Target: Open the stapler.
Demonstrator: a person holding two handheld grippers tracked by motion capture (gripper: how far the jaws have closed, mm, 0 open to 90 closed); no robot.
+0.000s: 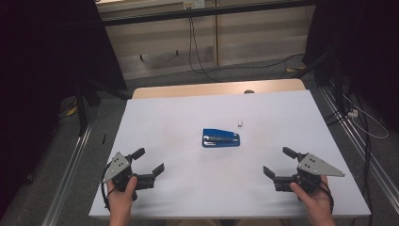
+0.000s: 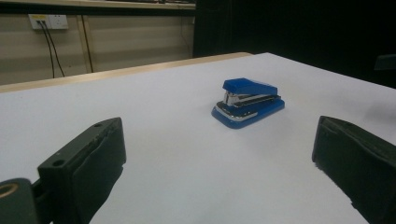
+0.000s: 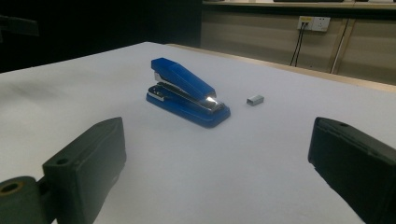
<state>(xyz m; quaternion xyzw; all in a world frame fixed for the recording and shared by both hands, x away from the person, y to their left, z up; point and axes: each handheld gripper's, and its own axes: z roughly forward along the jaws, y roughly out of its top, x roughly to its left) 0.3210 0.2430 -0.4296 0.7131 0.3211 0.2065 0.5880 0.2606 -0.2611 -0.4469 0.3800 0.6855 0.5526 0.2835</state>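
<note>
A small blue stapler (image 1: 220, 138) lies near the middle of the white table (image 1: 179, 113), with a silver staple block (image 1: 240, 123) just behind it to the right. The left gripper view shows the stapler (image 2: 247, 101) ahead, and the right gripper view shows the stapler (image 3: 187, 92) with the staple block (image 3: 255, 99) beside it. My left gripper (image 1: 148, 162) rests at the near left, open, nothing between its jaws. At the near right my right gripper (image 1: 279, 162) is open and empty too. Both point toward the stapler from a distance.
The table's wooden far edge (image 1: 216, 87) faces a wall with trailing cables (image 1: 197, 56). Metal rails (image 1: 70, 160) run along the floor at both sides. Dark curtains hang left and right.
</note>
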